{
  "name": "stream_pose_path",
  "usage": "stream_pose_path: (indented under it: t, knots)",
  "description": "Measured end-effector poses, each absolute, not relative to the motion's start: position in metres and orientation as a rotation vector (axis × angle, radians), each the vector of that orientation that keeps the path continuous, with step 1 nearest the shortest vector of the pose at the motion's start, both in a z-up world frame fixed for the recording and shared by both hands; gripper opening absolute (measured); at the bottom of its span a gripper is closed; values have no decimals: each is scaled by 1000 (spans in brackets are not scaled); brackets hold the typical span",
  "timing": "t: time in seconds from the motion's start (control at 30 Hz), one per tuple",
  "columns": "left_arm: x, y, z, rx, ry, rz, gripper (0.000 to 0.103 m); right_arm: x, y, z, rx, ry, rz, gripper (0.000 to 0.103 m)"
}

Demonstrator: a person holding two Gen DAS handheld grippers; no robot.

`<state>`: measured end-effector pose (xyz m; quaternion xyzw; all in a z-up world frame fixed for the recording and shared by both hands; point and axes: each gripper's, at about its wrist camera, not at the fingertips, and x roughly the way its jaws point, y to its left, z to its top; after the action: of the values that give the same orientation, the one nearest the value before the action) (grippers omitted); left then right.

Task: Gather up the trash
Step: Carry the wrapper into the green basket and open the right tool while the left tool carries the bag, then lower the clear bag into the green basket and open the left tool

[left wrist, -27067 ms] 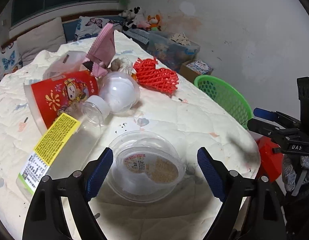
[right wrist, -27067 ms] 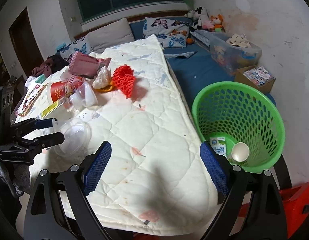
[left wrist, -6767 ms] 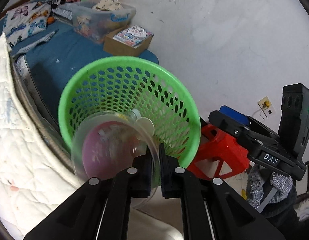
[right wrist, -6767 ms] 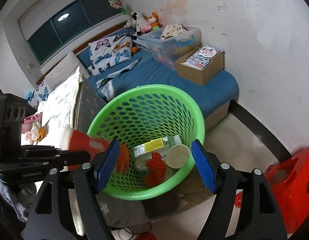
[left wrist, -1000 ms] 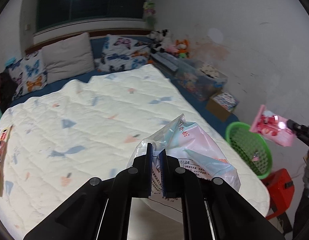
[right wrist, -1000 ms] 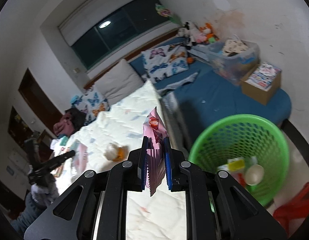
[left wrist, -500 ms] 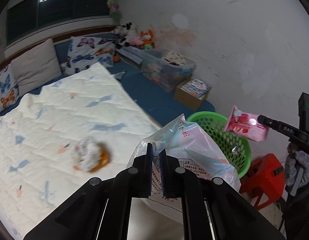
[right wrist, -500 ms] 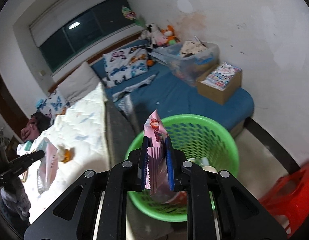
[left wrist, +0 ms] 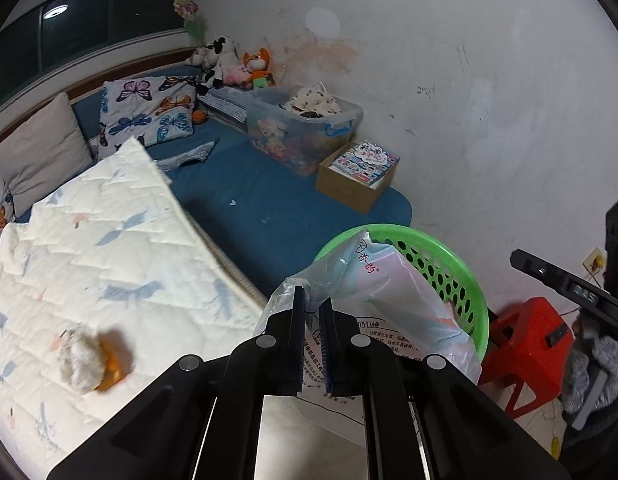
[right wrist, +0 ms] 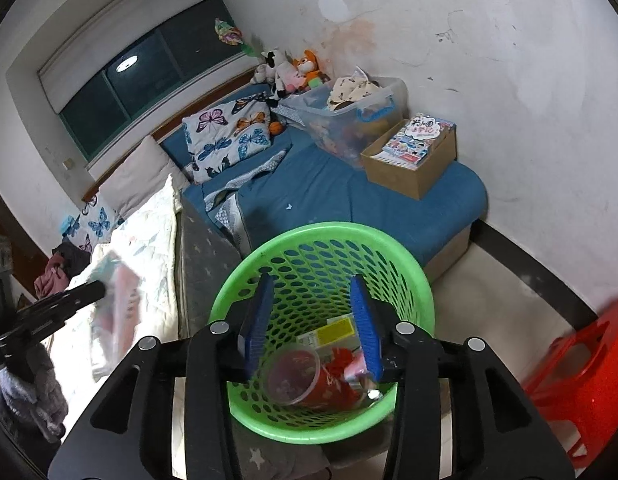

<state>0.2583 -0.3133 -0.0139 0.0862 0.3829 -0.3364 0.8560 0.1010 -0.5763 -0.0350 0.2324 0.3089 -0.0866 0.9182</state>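
- Half a second ago our right gripper clamped a pink snack wrapper; now its blue-padded fingers stand apart and empty above the round green perforated plastic basket, and the pink snack wrapper lies inside it, against the near wall.
- We judge that piece delivered, so the right side is free for another pick.
- Our left gripper keeps its fingers pressed together on the crinkled, translucent white plastic bag with printed text, which has swung in from over the bed and now hangs just beside the basket's near rim, not yet inside.
- In the basket lie a glossy red paper cup on its side, a yellow-labelled bottle and a red foam net.
- Well apart from the basket, a crumpled white tissue with orange peel remains on the quilted white bed cover, so collection looks unfinished.
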Motion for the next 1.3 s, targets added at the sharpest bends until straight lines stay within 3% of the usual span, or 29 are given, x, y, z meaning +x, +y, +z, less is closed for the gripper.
stream_pose_path:
  t: [0.3,0.53,0.7,0.87,1.3]
  knots:
    - [264,-367,-30,249,827,-690,7,80,-577,-35,467,616,-182,61]
    - [270,-398,-43,255,875,-685,8,64,-579,-35,446,595,-207,64]
    - [269,-406,-49,232,894,-690,18,60,-583,-35,456,593,-215,66]
    - [265,-404,-53,207,898,-713,41,57,-584,-38,465,592,-218,66]
    - [248,-347,-43,198,858,-702,48,62,-562,-32,445,595,-175,69]
